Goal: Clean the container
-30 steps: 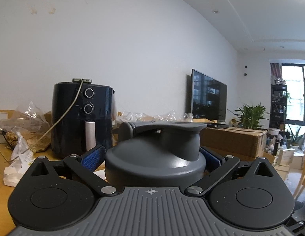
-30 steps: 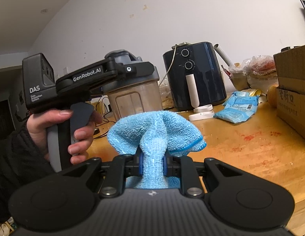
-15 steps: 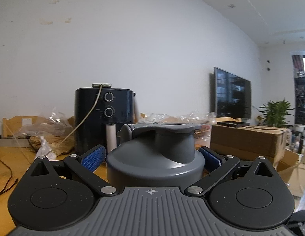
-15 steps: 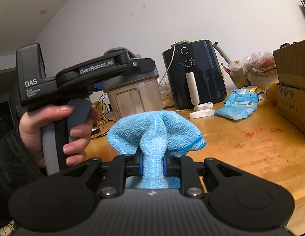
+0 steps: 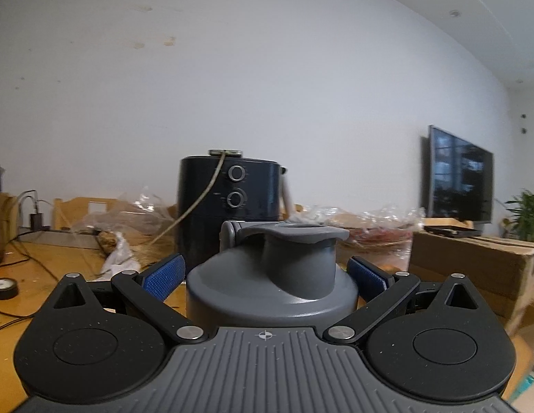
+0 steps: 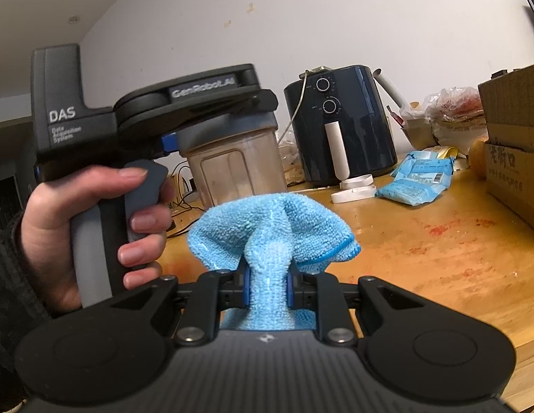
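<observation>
The container (image 6: 236, 168) has a cloudy see-through body and a grey lid (image 5: 272, 285). My left gripper (image 5: 266, 277) is shut on it just below the lid, with a blue pad (image 5: 163, 277) on each side. In the right wrist view a hand grips that left gripper (image 6: 229, 127) and holds the container upright above the wooden table (image 6: 439, 258). My right gripper (image 6: 267, 285) is shut on a bunched light-blue cloth (image 6: 270, 234), which sits low in front of the container and does not touch it.
A black air fryer (image 6: 339, 127) stands behind, against the wall. A cardboard box (image 6: 514, 144) is at the right, with blue packets (image 6: 418, 179) and a white ring (image 6: 353, 189) before it. Plastic bags and cables (image 5: 22, 268) lie at the left. Red stains mark the table.
The left gripper has swung leftwards with the container, so the air fryer and TV slid right in its view. The right gripper and cloth have not moved.
</observation>
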The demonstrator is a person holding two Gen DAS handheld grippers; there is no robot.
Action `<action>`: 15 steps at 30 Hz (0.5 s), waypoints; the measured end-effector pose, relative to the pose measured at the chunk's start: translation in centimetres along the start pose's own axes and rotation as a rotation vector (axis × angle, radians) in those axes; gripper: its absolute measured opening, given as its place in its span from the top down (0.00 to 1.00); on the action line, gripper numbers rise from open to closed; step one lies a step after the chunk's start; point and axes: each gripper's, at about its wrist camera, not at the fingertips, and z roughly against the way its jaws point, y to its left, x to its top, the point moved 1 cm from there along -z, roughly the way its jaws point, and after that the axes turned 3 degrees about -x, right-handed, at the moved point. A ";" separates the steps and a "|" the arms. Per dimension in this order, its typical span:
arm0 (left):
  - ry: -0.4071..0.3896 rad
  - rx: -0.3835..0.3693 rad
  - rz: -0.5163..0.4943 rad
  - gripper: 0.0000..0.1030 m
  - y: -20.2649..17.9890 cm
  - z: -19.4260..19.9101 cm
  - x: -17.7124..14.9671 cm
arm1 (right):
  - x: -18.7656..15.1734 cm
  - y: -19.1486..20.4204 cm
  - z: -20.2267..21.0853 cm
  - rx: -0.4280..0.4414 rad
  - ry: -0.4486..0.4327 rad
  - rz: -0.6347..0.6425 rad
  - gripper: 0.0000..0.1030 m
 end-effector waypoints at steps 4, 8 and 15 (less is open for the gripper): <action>0.003 0.063 -0.009 0.00 -0.8 -0.1 0.1 | 0.0 0.0 0.0 0.000 -0.001 0.000 0.84; 0.000 0.113 -0.017 0.00 -1.5 -0.2 0.1 | 0.0 -0.1 0.0 -0.001 0.000 -0.003 0.84; 0.005 0.166 -0.036 0.00 -2.1 -0.6 -0.1 | 0.0 -0.3 0.0 -0.002 -0.002 -0.007 0.84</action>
